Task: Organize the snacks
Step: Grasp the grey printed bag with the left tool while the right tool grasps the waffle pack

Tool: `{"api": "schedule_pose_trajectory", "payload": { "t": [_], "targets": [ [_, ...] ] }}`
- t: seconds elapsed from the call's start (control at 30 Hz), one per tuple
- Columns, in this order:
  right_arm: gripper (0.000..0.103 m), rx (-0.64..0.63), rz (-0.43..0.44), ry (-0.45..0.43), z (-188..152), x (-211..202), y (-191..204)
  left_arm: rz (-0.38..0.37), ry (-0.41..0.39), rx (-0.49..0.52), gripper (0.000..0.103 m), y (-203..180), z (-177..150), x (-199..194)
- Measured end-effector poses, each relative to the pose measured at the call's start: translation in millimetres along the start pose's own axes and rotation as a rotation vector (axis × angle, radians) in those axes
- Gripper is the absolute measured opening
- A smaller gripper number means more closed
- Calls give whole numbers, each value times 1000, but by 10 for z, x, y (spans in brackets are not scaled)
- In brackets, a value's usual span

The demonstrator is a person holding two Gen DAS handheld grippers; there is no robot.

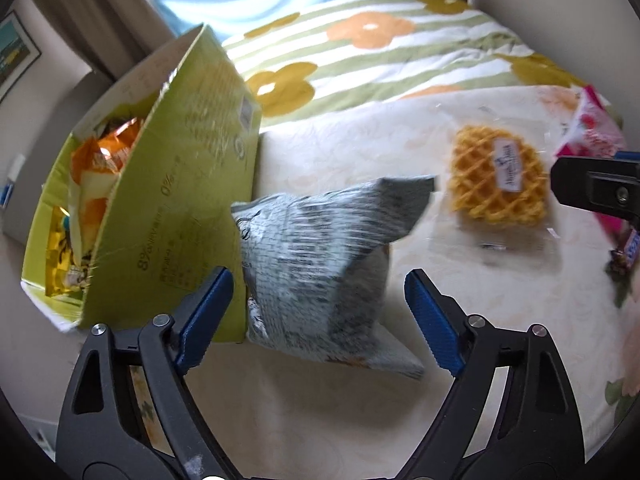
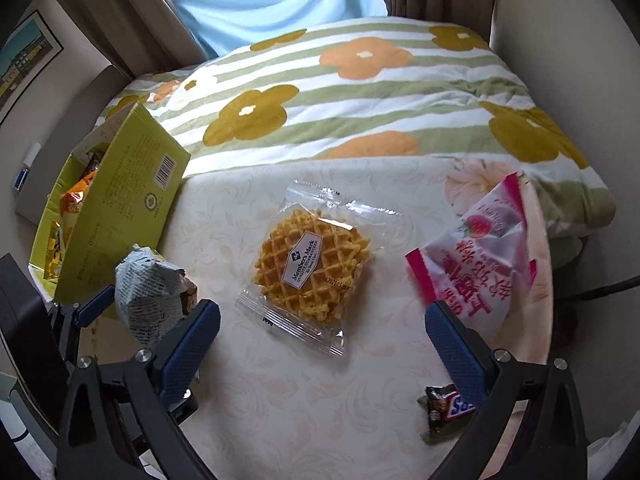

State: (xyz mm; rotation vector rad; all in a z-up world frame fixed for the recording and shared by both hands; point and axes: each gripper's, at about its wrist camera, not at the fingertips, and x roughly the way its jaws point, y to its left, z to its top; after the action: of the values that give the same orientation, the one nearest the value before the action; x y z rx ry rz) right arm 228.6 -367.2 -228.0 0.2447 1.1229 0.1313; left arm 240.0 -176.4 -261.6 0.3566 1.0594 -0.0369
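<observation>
Green box [image 1: 192,200]: it stands open at the left edge of the worktop [image 2: 280,400], and snack bags are already inside, so it looks like the place where snacks go
Grey bag [image 1: 320,272]: it sits right beside the box wall and may lean on it; it is between the two blue fingers [image 1: 208,312] of the left hand-held gripper [image 1: 320,316]
Left hand-held gripper: its jaws are wide apart and nothing is gripped; the pads do not press on the bag yet
Why there: I think the grey bag is the next one to go in the box
Right hand-held gripper [image 2: 320,344]: open wide and holding nothing; it hangs over the waffle [image 2: 312,264]
Waffle: flat in a clear wrapper, in the middle of the worktop
Pink bag [image 2: 480,260]: it lies to the right of the waffle
Chocolate bar [image 2: 444,408]: small, near the front right edge
Worktop: it has a cream cloth with a pale leaf pattern
Room: a bed with a flower blanket [image 2: 360,92] is behind, then brown curtains [image 2: 132,12], a light blue curtain [image 2: 280,4] at the window and a picture [image 2: 28,60] on the wall
</observation>
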Motion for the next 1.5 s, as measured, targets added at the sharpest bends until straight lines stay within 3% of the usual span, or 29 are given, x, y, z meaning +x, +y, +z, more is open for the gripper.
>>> {"api": "schedule_pose_trajectory", "payload": {
  "t": [0.37,0.5,0.73,1.0,1.13,1.5],
  "targets": [
    [102,91,-6,73,204,476,61,-50,43,40,80,-66,50,230],
    [102,106,-12,87,236,612,81,-80,67,40,73,-44,48,327],
    [102,110,-36,102,268,798,138,-112,51,51,68,-6,47,367],
    [101,147,-67,72,287,844,115,-134,49,47,66,13,40,364],
    [96,176,-72,42,280,825,85,-152,52,40,64,39,11,307],
    [95,158,-82,14,259,800,81,-190,77,3,63,128,-75,257]
  ]
}}
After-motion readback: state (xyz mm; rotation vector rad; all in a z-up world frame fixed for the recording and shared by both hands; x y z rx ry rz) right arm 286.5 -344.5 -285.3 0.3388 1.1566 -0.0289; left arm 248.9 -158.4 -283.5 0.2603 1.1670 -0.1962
